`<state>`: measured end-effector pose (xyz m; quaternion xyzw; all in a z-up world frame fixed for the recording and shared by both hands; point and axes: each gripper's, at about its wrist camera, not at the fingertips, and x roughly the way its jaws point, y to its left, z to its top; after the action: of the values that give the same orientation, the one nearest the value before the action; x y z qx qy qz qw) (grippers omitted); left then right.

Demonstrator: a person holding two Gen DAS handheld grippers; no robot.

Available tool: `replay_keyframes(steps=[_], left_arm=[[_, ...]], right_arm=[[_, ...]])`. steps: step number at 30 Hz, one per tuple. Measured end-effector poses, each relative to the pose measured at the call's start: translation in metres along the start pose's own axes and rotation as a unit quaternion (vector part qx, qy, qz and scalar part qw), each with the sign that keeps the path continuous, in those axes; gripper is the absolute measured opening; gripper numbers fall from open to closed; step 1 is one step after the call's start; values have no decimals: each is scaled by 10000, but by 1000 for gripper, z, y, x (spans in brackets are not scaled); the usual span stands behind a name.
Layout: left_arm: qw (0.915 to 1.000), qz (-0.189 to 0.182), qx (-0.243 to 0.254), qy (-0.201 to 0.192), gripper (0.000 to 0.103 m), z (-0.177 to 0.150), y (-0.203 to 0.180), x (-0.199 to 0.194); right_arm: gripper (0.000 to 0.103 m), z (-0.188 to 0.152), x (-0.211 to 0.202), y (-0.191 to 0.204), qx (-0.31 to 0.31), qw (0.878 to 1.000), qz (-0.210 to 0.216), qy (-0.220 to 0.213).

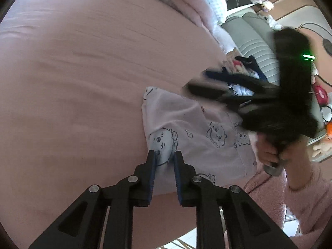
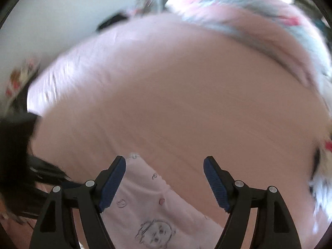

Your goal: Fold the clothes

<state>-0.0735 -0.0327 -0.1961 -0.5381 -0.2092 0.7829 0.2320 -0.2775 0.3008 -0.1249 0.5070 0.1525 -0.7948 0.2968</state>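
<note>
You are holding the left gripper (image 1: 165, 155) low over the pink bedsheet (image 1: 83, 93), and its blue pads (image 1: 153, 166) are sitting close together on the near left corner of the pale pink garment (image 1: 207, 145), the one printed with little cartoon animals. A fold of that cloth is lying between the two pads and they are pinching it, so this gripper is clamped on the garment's edge. From that corner the garment is spreading away to the right and slightly up the left wrist view, lying flat on the sheet with one flap folded over its top.

Further right in that view, your right hand (image 1: 269, 153) in a fuzzy pink sleeve (image 1: 307, 197) is gripping the handle of the other tool, which is showing only as a dark blur above the garment's far side. Behind it a heap of mixed clothes (image 1: 244, 70) is lying at the bed's edge.

Seen from its own camera, the right gripper (image 2: 165, 180) is hanging with its fingers spread wide. The same garment (image 2: 149, 211) is lying below and between them, nearer the left pad (image 2: 113, 182), but neither pad is touching the cloth; this gripper is holding nothing. The bedsheet (image 2: 176, 103) is filling the view beyond, heavily blurred.
</note>
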Motion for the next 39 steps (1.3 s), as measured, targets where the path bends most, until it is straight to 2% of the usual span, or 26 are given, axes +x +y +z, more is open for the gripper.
replay_keyframes(steps=[2, 4, 7, 11, 14, 15, 17, 19, 20, 21, 24, 27, 31, 33, 36, 37, 39], left_arm=[[9999, 94, 44, 82, 15, -1, 0, 10], [9996, 234, 56, 156, 15, -1, 0, 18], [9991, 328, 65, 275, 15, 3, 2, 23], [9973, 521, 220, 473, 14, -4, -3, 24], [9977, 368, 146, 542, 14, -3, -4, 19], [9986, 312, 108, 416, 14, 0, -4, 13], [9997, 227, 30, -112, 14, 13, -6, -3], [9982, 275, 49, -539, 14, 28, -10, -9], [9974, 362, 120, -613, 14, 35, -13, -6], [9969, 487, 235, -570, 14, 40, -16, 2], [9920, 1152, 509, -37, 15, 43, -17, 40], [9909, 1290, 369, 92, 11, 33, -18, 40], [9843, 1552, 734, 405, 8, 23, -27, 36], [9857, 1463, 747, 363, 8, 28, -29, 31], [9945, 973, 362, -162, 8, 46, -23, 18], [9958, 812, 274, -336, 8, 52, -21, 16], [9968, 604, 294, -438, 8, 67, -22, 23]], right_arm=[[77, -2, 27, 3, -175, 9989, 191, 391], [77, -6, 45, 6, -173, 9980, 289, 533], [79, -9, 57, -4, 228, 9988, 306, 314], [84, -12, 59, -10, 429, 9990, 114, 61], [85, -15, 60, -22, 722, 9971, 193, -122], [84, -15, 60, -25, 790, 9964, 246, -181], [85, -16, 59, -31, 925, 9947, 336, -290], [85, -17, 59, -34, 1035, 9933, 365, -356], [85, -15, 61, -33, 1043, 9932, 380, -362], [85, -13, 62, -33, 1051, 9930, 396, -368], [84, -10, 68, -21, 1143, 9918, 421, -389], [83, -16, 66, -20, 1170, 9917, 339, -400], [83, -16, 55, -4, 1098, 9934, 76, -318], [83, -15, 42, 1, 1094, 9934, -179, -293], [82, -20, 4, 16, 814, 9914, -826, -608], [82, -22, 2, 17, 750, 9915, -889, -575], [82, -26, 0, 18, 623, 9916, -1015, -509]])
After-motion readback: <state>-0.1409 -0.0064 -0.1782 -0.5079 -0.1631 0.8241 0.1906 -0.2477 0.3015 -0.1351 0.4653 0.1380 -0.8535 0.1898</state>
